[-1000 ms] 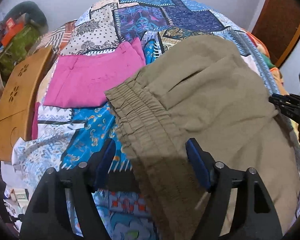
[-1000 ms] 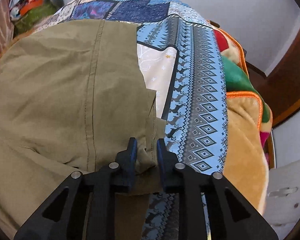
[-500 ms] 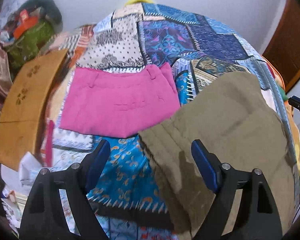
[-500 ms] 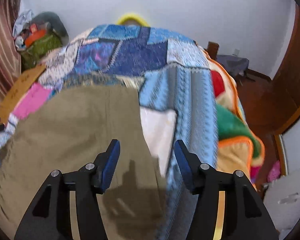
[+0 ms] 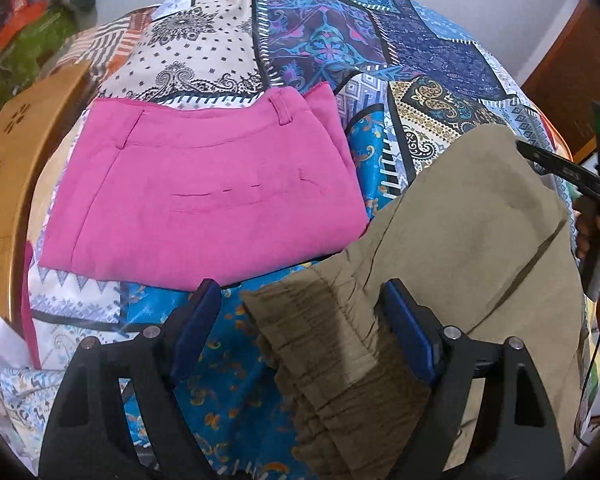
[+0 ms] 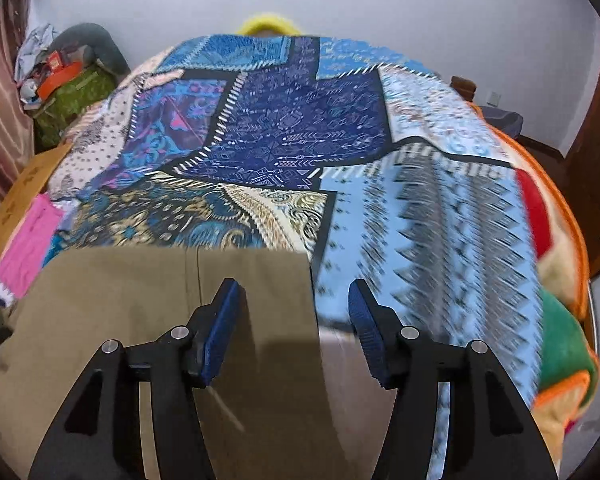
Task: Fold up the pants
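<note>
Item: khaki pants (image 5: 460, 240), folded, lying on the patchwork bedspread (image 5: 328, 32) of a bed, right of the folded pink pants (image 5: 204, 192) and just beside them; elastic waistband nearest.

Left gripper (image 5: 296, 320): fingers spread wide, straddling the waistband corner without pressing it.

Right gripper (image 6: 292, 320): fingers released, nothing between the pads, poised above the khaki's right edge.

Risks, as judged: a closing finger could catch only the top layer and peel the fold open; dragging might rumple the bedspread or nudge the pink pants; uneven lifting would skew the edges.
</note>
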`<state>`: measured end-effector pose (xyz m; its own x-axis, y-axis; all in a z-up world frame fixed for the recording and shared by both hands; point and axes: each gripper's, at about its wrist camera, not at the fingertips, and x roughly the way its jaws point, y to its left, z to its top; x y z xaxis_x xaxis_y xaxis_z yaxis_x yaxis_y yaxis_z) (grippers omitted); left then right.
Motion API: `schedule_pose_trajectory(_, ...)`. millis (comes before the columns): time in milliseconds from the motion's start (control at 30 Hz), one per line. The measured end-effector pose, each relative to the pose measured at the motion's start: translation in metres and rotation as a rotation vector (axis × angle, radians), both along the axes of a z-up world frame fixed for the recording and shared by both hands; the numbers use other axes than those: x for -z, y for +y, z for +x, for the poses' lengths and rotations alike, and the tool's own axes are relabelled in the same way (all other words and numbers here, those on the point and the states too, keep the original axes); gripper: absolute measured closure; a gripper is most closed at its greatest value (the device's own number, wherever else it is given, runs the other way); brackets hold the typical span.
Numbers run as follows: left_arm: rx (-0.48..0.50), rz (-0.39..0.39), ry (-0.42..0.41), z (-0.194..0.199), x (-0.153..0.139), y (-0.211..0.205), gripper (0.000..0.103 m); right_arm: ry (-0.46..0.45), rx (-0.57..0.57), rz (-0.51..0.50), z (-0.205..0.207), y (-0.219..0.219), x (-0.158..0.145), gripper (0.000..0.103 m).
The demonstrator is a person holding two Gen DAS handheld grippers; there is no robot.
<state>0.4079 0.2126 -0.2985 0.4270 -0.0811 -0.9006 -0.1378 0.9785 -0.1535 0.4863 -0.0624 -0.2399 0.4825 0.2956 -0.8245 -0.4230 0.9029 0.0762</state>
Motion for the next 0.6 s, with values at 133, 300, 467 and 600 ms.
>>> schedule_pose_trajectory(133,0.015,-0.023,-0.024,0.0,0.0,-0.002,0.038,-0.029,0.014,0.02,0.001,0.003,0.003,0.056)
schedule_pose_trajectory(300,-0.014,-0.026,-0.05,-0.003,-0.007,-0.002,0.046,-0.078,-0.015,-0.052,-0.011,0.013,0.0,0.09)
schedule_pose_trajectory(467,-0.014,0.05,-0.107,-0.007,-0.028,-0.005,0.05,-0.128,0.0,-0.072,-0.019,0.008,-0.01,0.092)
schedule_pose_trajectory(600,-0.001,0.146,-0.156,-0.007,-0.049,-0.014,0.05,-0.176,0.017,-0.088,-0.024,0.002,-0.027,0.097)
